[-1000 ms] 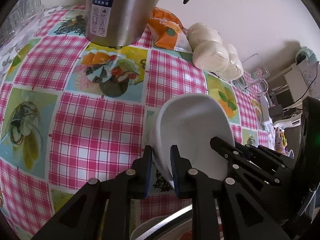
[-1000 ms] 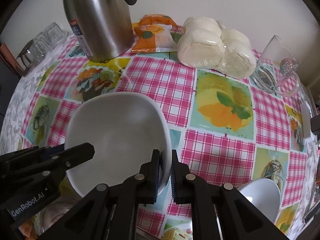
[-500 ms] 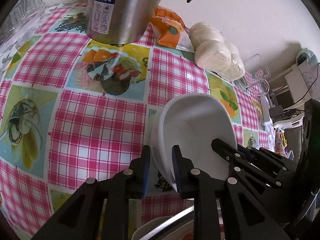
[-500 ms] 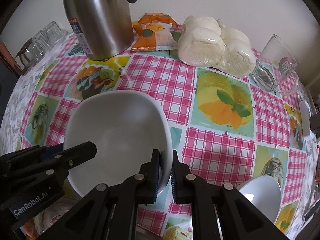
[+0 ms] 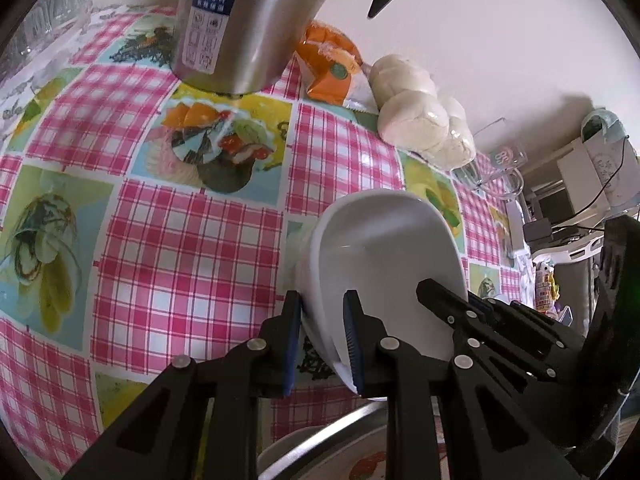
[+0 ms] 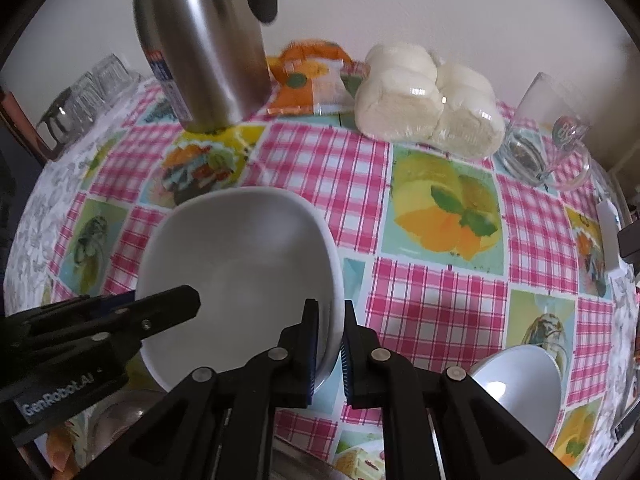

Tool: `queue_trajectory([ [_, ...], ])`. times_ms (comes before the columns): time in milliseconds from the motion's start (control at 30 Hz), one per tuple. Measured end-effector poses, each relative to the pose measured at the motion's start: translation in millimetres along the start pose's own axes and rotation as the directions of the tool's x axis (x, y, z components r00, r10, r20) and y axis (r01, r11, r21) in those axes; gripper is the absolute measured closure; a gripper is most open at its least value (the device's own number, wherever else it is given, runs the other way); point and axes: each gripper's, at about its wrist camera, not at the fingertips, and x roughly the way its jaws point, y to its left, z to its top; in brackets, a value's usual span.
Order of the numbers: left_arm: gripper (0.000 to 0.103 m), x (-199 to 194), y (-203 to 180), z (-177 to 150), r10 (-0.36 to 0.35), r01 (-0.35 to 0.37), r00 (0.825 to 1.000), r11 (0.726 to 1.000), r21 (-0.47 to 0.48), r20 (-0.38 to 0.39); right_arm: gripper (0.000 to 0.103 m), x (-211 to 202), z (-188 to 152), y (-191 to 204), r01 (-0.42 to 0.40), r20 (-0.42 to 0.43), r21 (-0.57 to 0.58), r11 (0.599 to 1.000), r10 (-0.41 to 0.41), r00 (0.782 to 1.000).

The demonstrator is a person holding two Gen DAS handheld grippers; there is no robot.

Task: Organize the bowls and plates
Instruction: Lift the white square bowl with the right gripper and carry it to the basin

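Left gripper (image 5: 322,336) and right gripper (image 6: 330,346) each clamp opposite rims of a plain white, squarish bowl (image 6: 240,272); both angled steeply down over the checked tablecloth (image 6: 440,300).

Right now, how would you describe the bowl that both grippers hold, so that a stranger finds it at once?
Start at the tall steel flask at the back of the checked tablecloth. In front of it, the big white squarish bowl is pinched at opposite rims by the left gripper and right gripper. The smaller round white bowl goes untouched.
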Motion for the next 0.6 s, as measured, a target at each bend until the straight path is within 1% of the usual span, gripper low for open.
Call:
queue_trajectory([
  [167,0.081,-27.2,-11.8,1.6,-0.004,0.002,0.998,1.000,0.029,0.062,0.092,-28.1,3.2,-1.9,-0.017,0.074,0.018,1.000,0.016,0.997],
  [333,0.081,-56.6,-29.8,-3.1,0.033,-0.042,0.992,0.996,0.080,0.120,0.092,-59.2,-1.0,-2.3,-0.030,0.140,0.042,0.999,0.024,0.990],
  [467,0.081,-68.6,-43.5,-9.2,0.072,-0.089,0.987,0.990,0.113,0.143,0.092,-76.4,-9.0,-2.4,-0.052,0.171,0.067,0.996,0.040,0.985],
  [600,0.081,-80.6,-51.3,-17.9,0.063,-0.082,0.987,0.989,0.122,0.151,0.092,-93.3,-21.6,-4.8,-0.052,0.200,0.083,0.995,0.035,0.979],
])
